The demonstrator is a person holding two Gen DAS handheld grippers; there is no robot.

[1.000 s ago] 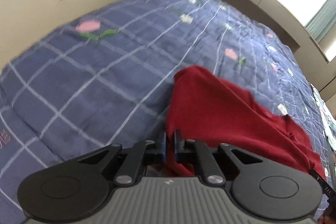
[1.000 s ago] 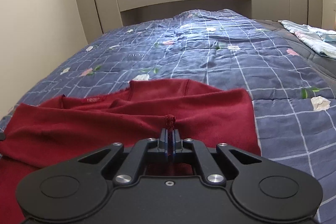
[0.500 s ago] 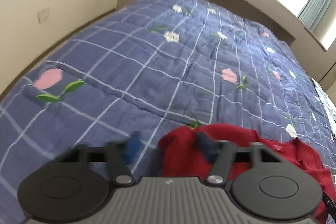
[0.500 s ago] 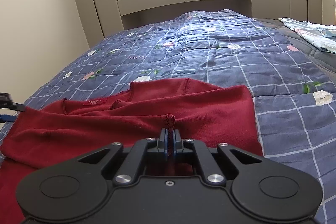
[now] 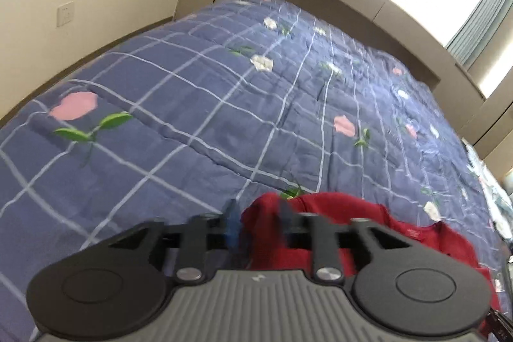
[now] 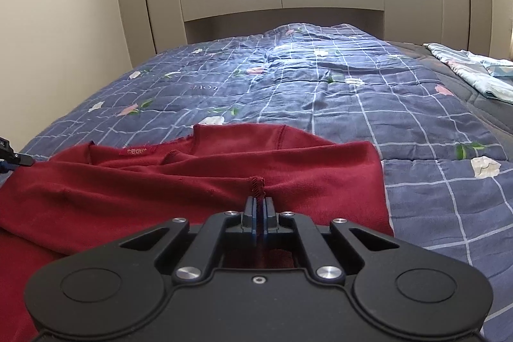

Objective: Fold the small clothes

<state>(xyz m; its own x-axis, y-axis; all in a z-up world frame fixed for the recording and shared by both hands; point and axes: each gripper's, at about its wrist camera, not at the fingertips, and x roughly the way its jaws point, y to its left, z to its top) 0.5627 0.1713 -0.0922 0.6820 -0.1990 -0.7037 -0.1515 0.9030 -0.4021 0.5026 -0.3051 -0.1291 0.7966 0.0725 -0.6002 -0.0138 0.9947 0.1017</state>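
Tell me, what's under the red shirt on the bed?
The red shirt lies on a blue checked quilt with flowers, which shows all around it. The quilt presumably continues beneath, but the shirt covers that part, so anything else under it cannot be seen.

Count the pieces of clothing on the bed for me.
1: a red top spread on the blue quilt, its hem pinched in the right claw. The crumpled light fabric at the far right looks like bedding; more may lie out of view.

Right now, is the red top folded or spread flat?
Partly folded: the red top lies doubled over itself on the quilt, its hem pinched in the shut right gripper.
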